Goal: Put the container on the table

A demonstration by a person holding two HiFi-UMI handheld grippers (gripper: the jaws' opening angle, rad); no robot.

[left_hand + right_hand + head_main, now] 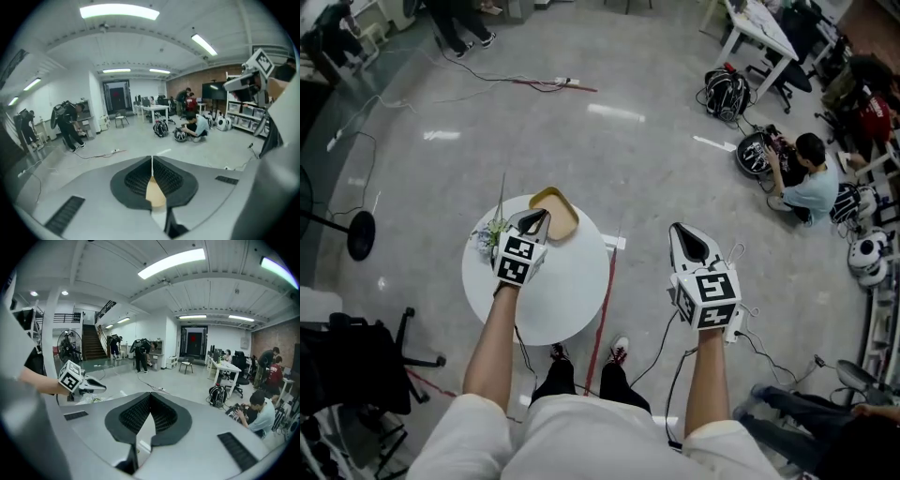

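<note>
— How do the jaws of the left gripper [152,161] stand?
— Clamped on a thin tan wall. The rim of the container [561,214] is pinched between them, and the tips meet just above it in the left gripper view.
— And the right?
— The right gripper [150,397] has its jaws together with nothing in them. Only pale ground shows through the slit below the tips.
— Where is the container, then?
— Over the far part of the round white table [572,295]. It is a shallow tan dish, open side up, sticking out beyond the left jaws. I cannot tell whether its base rests on the tabletop or hangs just above it.
— Anything else on the table?
— A small sprig of flowers [487,234] at the left edge, just beside the left gripper.
— And where is the right gripper?
— Off the table to its right, well apart from the container, over the grey floor [656,159]. A red line [602,319] runs along the floor past the table's right edge, and a person [806,183] sits on the floor farther off.
</note>
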